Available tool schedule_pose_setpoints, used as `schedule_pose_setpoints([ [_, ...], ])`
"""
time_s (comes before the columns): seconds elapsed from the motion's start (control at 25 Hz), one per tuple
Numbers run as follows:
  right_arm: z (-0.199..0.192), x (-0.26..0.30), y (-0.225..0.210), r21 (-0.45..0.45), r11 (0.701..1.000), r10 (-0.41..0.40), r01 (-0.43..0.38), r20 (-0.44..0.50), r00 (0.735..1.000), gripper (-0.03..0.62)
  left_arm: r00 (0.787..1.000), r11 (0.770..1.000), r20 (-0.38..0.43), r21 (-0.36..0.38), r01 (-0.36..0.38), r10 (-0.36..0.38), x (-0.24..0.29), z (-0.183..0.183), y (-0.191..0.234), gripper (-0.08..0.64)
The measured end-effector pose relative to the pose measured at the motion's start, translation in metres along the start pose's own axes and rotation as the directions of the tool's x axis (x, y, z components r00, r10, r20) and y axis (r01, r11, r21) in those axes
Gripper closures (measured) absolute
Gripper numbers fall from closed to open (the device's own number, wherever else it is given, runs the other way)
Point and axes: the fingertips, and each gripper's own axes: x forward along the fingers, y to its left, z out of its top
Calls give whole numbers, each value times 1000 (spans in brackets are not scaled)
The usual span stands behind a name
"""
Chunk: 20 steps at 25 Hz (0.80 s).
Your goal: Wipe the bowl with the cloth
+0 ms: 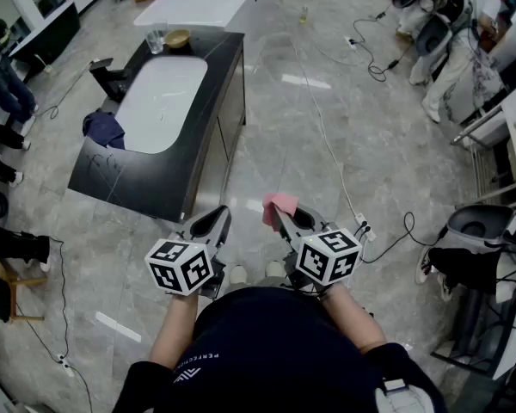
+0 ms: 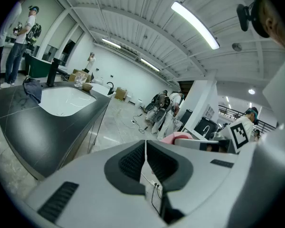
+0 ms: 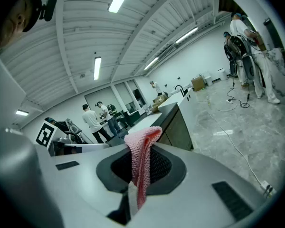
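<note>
A small tan bowl (image 1: 177, 38) stands at the far end of a dark counter (image 1: 208, 119), well ahead of me and to the left. My right gripper (image 1: 276, 215) is shut on a pink knitted cloth (image 1: 280, 204). In the right gripper view the pink cloth (image 3: 141, 158) sticks up from between the shut jaws of my right gripper (image 3: 140, 148). My left gripper (image 1: 218, 222) hangs level beside it, over the floor. In the left gripper view my left gripper (image 2: 146, 148) is shut with nothing in it. Both grippers are far from the bowl.
A white sink basin (image 1: 162, 101) is set in the counter, with a black faucet (image 1: 110, 77), a dark blue rag (image 1: 103, 129) and a glass (image 1: 156, 40). Cables and a power strip (image 1: 362, 228) lie on the grey floor. People stand at the left edge, equipment at the right.
</note>
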Motion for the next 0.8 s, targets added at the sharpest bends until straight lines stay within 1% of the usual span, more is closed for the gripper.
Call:
schedule_pose_setpoints([
  [0.32, 3, -1, -5, 1, 1000, 7, -7, -4, 1000, 551, 1000, 1000, 5, 6, -1, 1, 3, 3, -5, 543],
  [0.56, 14, -2, -13, 40, 998, 44, -44, 7, 999, 549, 1000, 1000, -5, -3, 0, 0, 13, -3, -12, 543],
  [0.8, 21, -3, -30, -15, 999, 40, -40, -6, 999, 549, 1000, 1000, 4, -1, -7, 7, 29, 1, -18, 543],
])
